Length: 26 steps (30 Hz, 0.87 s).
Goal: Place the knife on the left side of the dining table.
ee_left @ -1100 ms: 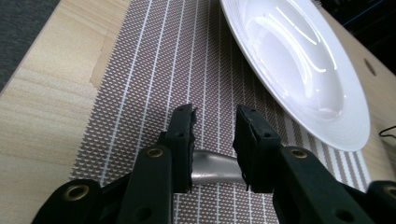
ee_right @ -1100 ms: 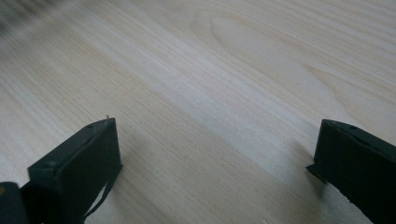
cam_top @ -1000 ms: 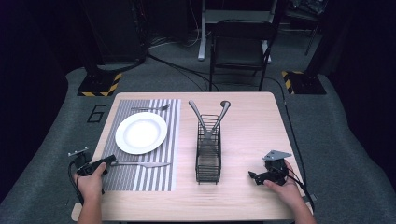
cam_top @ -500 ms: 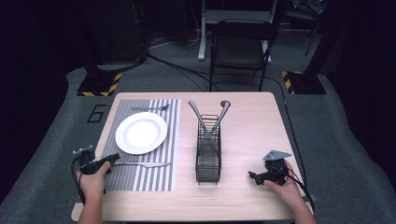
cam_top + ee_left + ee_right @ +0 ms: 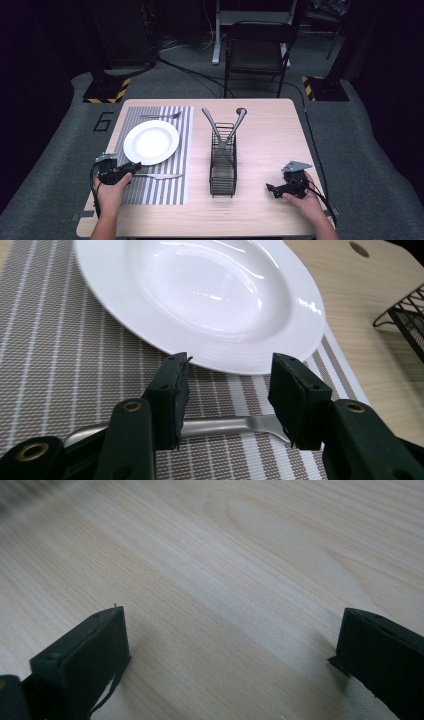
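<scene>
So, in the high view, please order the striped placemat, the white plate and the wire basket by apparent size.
1. Striped placemat, clearly largest.
2. White plate.
3. Wire basket, narrower, though its length nearly matches the plate's width.

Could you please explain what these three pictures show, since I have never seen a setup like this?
No robot here: a person holds a hand-held gripper in each hand. The high view looks down on a wooden table; the other two come from cameras riding on the grippers. On the table are a striped placemat, a white plate, a fork beyond it, a knife in front, and a wire rack holding two utensils. The left hand-held gripper stands open over the knife handle; the right hand-held gripper is open over bare wood. Nothing is held.
</scene>
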Tool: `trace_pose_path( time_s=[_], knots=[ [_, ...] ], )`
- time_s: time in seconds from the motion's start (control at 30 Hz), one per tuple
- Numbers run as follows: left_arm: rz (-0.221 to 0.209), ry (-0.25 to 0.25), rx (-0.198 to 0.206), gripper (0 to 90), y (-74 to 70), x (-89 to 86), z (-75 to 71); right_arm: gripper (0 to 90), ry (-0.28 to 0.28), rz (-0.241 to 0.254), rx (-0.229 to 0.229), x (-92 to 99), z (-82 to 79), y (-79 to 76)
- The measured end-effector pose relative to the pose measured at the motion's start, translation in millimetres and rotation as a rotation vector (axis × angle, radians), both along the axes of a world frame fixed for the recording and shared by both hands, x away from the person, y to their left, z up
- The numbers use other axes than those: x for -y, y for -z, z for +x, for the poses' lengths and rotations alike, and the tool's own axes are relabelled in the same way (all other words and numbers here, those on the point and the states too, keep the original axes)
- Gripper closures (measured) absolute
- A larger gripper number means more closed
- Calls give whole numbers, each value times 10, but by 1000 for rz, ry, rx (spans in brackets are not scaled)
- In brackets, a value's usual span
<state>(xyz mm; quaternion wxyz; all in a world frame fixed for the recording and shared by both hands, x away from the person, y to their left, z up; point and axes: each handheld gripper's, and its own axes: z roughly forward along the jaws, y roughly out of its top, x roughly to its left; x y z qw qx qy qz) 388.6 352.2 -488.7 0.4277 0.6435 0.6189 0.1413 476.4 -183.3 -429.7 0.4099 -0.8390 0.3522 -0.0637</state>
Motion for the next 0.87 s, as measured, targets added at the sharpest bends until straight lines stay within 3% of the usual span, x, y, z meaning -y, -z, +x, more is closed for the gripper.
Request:
trace_pose_path(
  time_s=[0.7, 0.87],
  knots=[
    [142, 190, 30, 469, -22, 553, -6, 0, -3, 0, 0, -1, 0, 0],
    [171, 224, 19, 459, 7, 660, -10, 0, -3, 0, -1, -2, 1, 0]
  ],
)
